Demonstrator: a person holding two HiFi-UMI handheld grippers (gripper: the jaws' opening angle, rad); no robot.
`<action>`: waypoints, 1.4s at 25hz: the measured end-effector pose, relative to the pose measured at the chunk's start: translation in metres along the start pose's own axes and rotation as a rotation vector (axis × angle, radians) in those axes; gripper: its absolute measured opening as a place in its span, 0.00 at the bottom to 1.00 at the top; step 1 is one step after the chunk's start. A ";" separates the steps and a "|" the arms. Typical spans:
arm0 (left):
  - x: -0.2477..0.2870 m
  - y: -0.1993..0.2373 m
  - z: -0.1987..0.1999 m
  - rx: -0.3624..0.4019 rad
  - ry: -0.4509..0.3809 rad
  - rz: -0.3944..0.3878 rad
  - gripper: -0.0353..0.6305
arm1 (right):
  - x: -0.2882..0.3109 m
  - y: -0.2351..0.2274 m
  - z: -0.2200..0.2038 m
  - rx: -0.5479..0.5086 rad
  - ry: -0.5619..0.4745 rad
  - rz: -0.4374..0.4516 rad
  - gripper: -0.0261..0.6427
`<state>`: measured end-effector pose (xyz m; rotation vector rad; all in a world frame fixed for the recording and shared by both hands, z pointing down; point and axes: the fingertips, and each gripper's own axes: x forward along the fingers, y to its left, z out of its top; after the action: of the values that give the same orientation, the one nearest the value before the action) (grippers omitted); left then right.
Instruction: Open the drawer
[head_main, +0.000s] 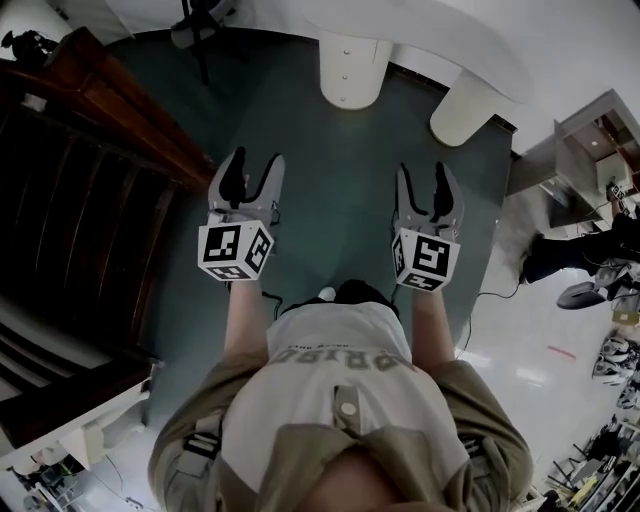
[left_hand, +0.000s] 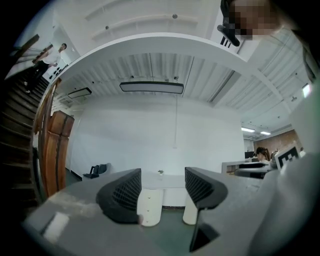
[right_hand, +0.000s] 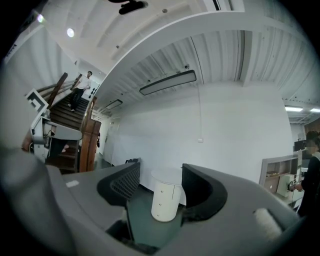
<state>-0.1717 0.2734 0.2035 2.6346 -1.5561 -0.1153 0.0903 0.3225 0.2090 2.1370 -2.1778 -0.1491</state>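
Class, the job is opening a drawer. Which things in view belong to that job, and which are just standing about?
For the job: white knobbed pedestal, likely the drawers; left tool and right tool, both open, empty.
Just about: wooden staircase; plain table leg; open cabinet.

Head downward, gripper views forward, sharing cabinet (head_main: 352, 68)

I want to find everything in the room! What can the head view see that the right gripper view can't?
Only the head view shows the person's shirt and the second white table leg. Only the right gripper view shows a person on the stairs and a long ceiling lamp. Both show the right gripper, open and empty, the round white drawer unit and the green floor.
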 end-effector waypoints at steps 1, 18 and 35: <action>0.002 0.004 -0.003 -0.004 0.007 0.001 0.47 | 0.004 -0.001 -0.002 -0.001 0.008 -0.003 0.44; 0.132 0.052 -0.021 -0.013 0.033 0.044 0.47 | 0.137 -0.034 -0.030 -0.005 0.034 0.003 0.44; 0.301 0.072 -0.003 0.015 0.030 0.043 0.47 | 0.308 -0.095 -0.019 0.016 -0.006 0.038 0.44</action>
<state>-0.0892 -0.0254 0.2064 2.5992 -1.6097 -0.0621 0.1811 0.0127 0.2138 2.1039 -2.2292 -0.1362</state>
